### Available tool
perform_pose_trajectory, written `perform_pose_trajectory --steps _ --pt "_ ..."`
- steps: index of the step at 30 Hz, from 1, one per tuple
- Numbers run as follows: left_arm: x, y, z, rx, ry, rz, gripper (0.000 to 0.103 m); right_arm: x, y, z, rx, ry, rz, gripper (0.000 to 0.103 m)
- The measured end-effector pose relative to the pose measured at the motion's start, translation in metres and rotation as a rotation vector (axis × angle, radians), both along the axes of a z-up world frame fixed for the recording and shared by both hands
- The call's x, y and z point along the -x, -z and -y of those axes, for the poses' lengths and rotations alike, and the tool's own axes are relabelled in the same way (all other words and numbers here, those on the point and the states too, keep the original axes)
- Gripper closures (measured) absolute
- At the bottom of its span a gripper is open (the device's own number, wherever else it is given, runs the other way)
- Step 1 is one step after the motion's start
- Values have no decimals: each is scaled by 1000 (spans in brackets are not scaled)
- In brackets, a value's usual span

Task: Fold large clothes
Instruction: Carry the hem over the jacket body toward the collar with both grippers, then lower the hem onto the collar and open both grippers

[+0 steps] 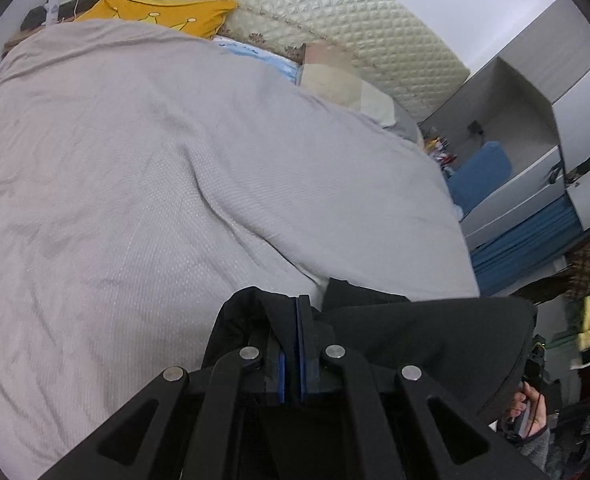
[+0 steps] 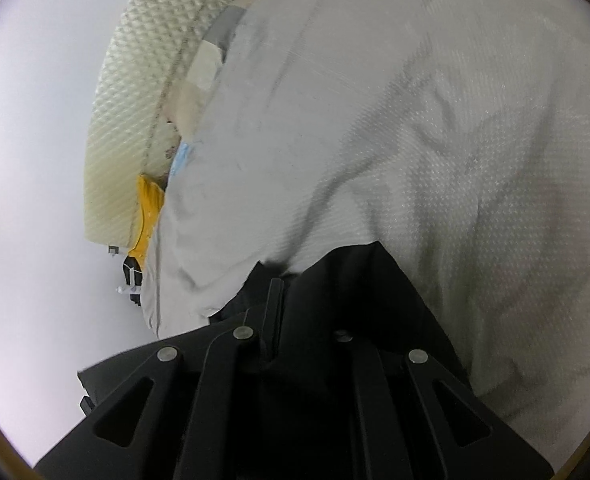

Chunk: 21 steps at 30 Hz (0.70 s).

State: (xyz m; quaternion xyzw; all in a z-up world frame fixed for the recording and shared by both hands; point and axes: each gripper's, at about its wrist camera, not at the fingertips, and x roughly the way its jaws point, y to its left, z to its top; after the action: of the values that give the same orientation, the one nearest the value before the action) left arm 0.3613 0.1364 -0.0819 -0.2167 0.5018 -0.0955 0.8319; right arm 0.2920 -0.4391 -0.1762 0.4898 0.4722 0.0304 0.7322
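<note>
Black garment (image 1: 415, 336) is off the bed, held at the near edge of it, hanging from both tools. In the left wrist view the cloth runs from the left tool (image 1: 299, 312) out to the right in a taut band, ending near a hand (image 1: 529, 404) gripping the other handle at the frame edge. So the held edge's long axis lies roughly side to side between the two tools, along the bed's near side.

Left tool: blue pads pressed together, black cloth pinched between them. Right tool (image 2: 279, 300): fingers together, cloth draped over and around them; the pinch itself is mostly hidden, but it reads as clamped on the same garment (image 2: 355, 280).

Grey quilted bedcover (image 1: 175, 160) lies ahead of and below both tools, wide and bare, wrinkled. Yellow pillow (image 1: 167, 12) and padded headboard (image 1: 335, 12) are well apart at the far end.

Judgement: next move is to carry the held edge forward over the bedcover and lay it flat. Neither hand is clearly nearer the bed; both need to travel together to keep the edge straight.
</note>
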Motion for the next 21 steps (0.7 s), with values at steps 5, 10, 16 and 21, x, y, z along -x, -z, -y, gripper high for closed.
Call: perform_pose_trajectory --steps 5,10,16,21 --pt "-23 30 22 -141 40 -17 98 -16 33 2 -36 -5 -16 94" --pt "-34 43 35 -225 64 -1 98 -26 61 9 -102 -12 -11 95" --pt "-34 42 38 -241 68 23 98 -30 68 8 -118 -12 -24 94" --pt "-18 32 41 -255 93 36 98 -18 50 9 -88 -33 -24 89"
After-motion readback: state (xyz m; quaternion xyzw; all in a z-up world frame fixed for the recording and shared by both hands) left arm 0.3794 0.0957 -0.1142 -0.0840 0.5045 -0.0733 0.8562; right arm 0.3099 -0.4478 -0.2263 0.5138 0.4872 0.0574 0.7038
